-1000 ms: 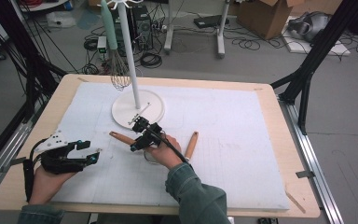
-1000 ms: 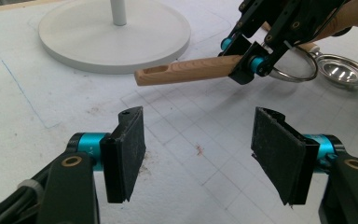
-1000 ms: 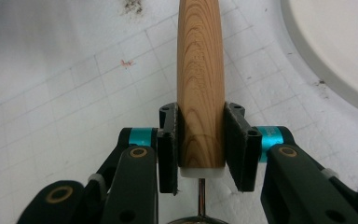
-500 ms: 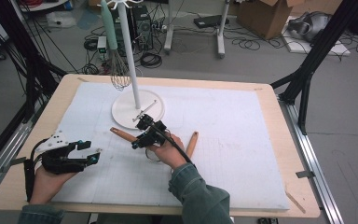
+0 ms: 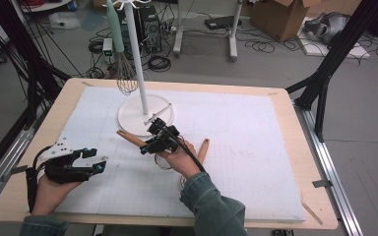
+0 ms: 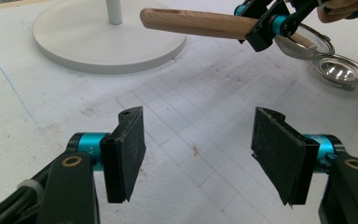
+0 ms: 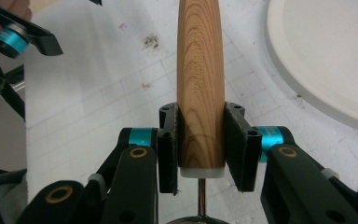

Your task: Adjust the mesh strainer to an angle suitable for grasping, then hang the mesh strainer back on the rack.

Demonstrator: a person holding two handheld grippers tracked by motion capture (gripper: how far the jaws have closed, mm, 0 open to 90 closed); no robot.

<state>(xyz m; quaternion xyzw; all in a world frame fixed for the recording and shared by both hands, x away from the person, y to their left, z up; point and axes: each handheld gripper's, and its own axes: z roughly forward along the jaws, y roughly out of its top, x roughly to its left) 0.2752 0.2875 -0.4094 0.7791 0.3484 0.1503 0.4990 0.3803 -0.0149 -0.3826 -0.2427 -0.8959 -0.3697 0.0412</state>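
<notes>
Held thing: a strainer with a wooden handle (image 7: 200,79) of pale brown, streaked grain, rounded at the free end, with faint lettering stamped along it; a white collar and a thin metal stem are seen at its near end in the right gripper view. A round metal mesh bowl (image 6: 303,41) is joined to it.
Place of the thing: the handle is raised off the white mat (image 5: 236,142) just in front of the white stand base (image 5: 133,115), its free end pointing towards the base's near edge.
Right gripper (image 5: 158,139): pinched on the wooden handle near the collar, both black pads lying flat against its sides.
Left gripper (image 5: 86,161): spread wide with nothing between the pads, held well to the left of the stand base, over the mat's near left part.
Second utensil: another metal bowl (image 6: 341,71) is seen lying on the mat beside the strainer's bowl; a second wooden handle (image 5: 203,150) lies to the right of the right hand.
On the stand: a whisk (image 5: 126,81) with a pale green grip is hung beside the white pole (image 5: 137,64).
Change from earlier: the held handle has been shifted slightly to the right along the front of the stand base; the left gripper has been kept in place.
</notes>
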